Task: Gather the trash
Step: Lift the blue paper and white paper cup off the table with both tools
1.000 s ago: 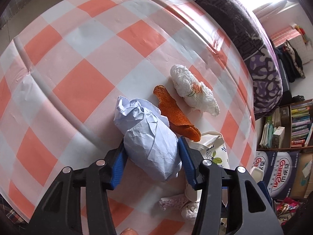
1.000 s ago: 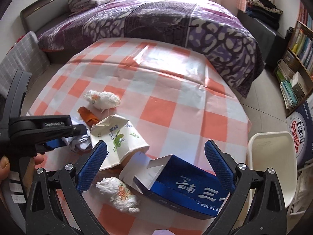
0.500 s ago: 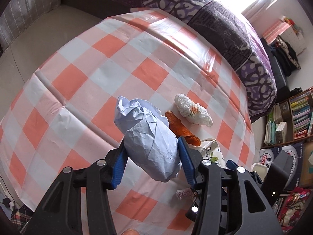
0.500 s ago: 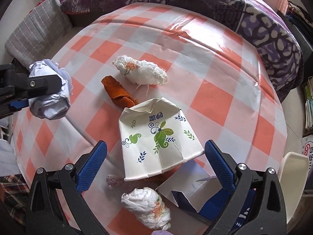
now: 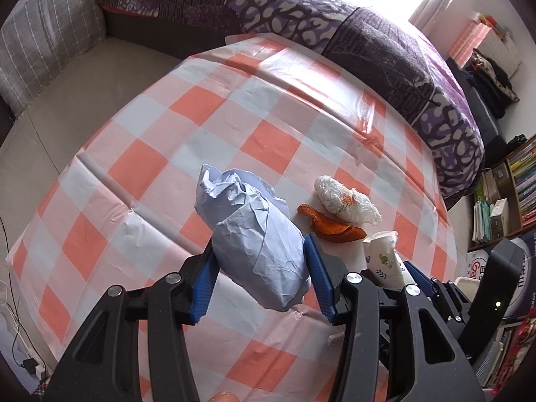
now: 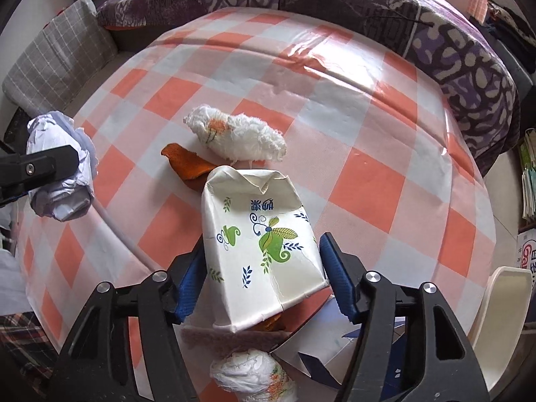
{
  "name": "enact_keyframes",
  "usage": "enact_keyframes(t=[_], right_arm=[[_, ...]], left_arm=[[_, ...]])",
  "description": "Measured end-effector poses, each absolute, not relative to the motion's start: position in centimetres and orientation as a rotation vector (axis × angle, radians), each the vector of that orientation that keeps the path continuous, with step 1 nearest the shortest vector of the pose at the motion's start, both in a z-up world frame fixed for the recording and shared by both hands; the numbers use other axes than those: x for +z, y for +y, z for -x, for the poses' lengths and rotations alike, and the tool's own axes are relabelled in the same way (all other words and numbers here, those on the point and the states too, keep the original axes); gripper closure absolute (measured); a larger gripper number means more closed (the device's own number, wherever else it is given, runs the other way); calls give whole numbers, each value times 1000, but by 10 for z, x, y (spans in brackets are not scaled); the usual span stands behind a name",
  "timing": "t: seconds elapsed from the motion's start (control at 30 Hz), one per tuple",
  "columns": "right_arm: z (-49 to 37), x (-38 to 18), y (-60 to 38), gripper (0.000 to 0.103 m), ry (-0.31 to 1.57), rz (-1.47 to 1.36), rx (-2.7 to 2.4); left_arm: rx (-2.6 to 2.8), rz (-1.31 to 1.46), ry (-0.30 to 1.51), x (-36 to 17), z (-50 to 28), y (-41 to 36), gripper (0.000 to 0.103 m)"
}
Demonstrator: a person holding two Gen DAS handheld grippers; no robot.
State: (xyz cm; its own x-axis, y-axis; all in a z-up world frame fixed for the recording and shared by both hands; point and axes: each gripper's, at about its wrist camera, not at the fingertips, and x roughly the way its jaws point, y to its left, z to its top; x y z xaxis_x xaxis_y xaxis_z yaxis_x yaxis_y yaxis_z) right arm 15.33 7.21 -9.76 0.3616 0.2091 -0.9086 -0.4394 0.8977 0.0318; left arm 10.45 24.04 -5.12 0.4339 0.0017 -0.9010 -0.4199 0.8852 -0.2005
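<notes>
My left gripper [image 5: 259, 268] is shut on a crumpled pale blue paper ball [image 5: 254, 234] and holds it clear of the checked tablecloth [image 5: 167, 167]. The ball [image 6: 63, 201] also shows at the left edge of the right wrist view. My right gripper [image 6: 261, 258] points down over a flattened white paper cup with green leaf print [image 6: 258, 221]. Its jaws are closing, and both blue pads touch the cup's sides. In the left wrist view the cup [image 5: 382, 258] stands tilted between those fingers.
On the cloth lie a white tissue wad [image 6: 234, 137], an orange peel [image 6: 187, 167], a second tissue wad [image 6: 251, 375] and a blue and white carton [image 6: 335, 351]. A white bin [image 6: 502, 301] stands right of the table. A purple bed [image 6: 435, 33] runs behind.
The left gripper lifted the paper ball off the table. The right gripper moved from over the blue carton to the paper cup, and its jaws came in from wide open onto the cup's sides.
</notes>
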Motion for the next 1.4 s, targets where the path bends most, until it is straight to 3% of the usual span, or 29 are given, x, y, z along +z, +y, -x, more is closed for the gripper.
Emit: enact_keyframes(t=[0.6, 1.4], right_arm=[[-146, -9, 32, 44, 765, 18, 245], [-127, 15, -32, 42, 694, -66, 127]], left_arm=[[393, 185, 748, 13, -88, 206, 53], [316, 143, 730, 26, -95, 140, 53]])
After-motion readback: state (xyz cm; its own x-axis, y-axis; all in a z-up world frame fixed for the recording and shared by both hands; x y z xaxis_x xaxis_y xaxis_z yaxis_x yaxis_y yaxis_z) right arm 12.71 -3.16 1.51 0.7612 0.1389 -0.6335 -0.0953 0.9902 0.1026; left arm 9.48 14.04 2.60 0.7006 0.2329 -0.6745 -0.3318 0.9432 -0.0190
